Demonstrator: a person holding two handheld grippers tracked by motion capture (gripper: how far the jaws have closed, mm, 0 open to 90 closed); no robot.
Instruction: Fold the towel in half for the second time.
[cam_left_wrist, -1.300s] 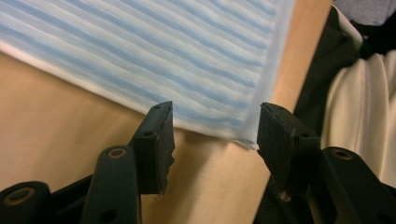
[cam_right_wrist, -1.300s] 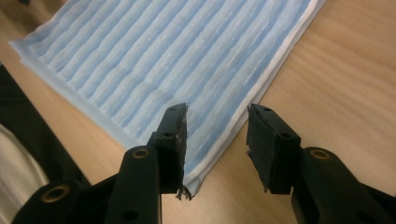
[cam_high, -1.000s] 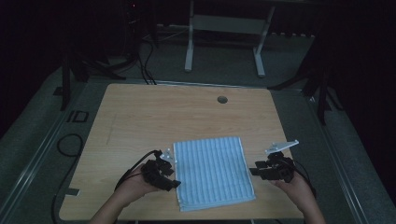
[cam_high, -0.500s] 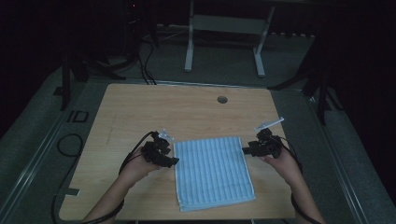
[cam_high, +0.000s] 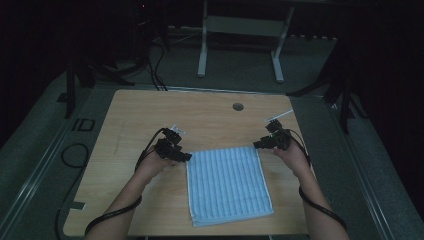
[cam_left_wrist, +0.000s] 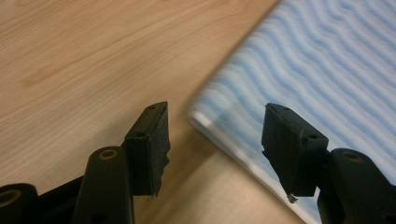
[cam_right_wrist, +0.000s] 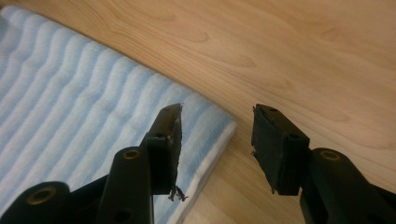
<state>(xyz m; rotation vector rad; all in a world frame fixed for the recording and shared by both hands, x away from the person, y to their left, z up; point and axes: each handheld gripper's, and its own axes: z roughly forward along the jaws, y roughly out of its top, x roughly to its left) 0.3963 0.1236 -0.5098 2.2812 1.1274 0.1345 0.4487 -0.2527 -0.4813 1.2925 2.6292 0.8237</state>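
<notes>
Left gripper view gives us the left gripper (cam_left_wrist: 215, 140) with its jaws spread wide and holding nothing; the near corner of the blue striped towel (cam_left_wrist: 322, 79) sits in the gap between them, wood showing under the left jaw. Right gripper view has the right gripper (cam_right_wrist: 217, 140) just as wide and also holding nothing, one jaw over the towel's corner (cam_right_wrist: 93, 126) and the other over bare wood.

From the high view we see the left gripper (cam_high: 187, 156) at the towel's far left corner, roughly 10 o'clock from the cloth's middle, and the right gripper (cam_high: 256, 145) at the far right corner, about 1 o'clock. The towel (cam_high: 227, 182) lies flat and folded on the wooden table (cam_high: 150, 115), toward its near edge. At 12 o'clock from the towel a small round hole (cam_high: 238, 106) marks the tabletop. Beyond the far edge stands a grey metal frame (cam_high: 240, 45) on the floor, and black cables (cam_high: 150, 65) trail at about 11 o'clock. Nothing lies between the grippers and the cloth.
</notes>
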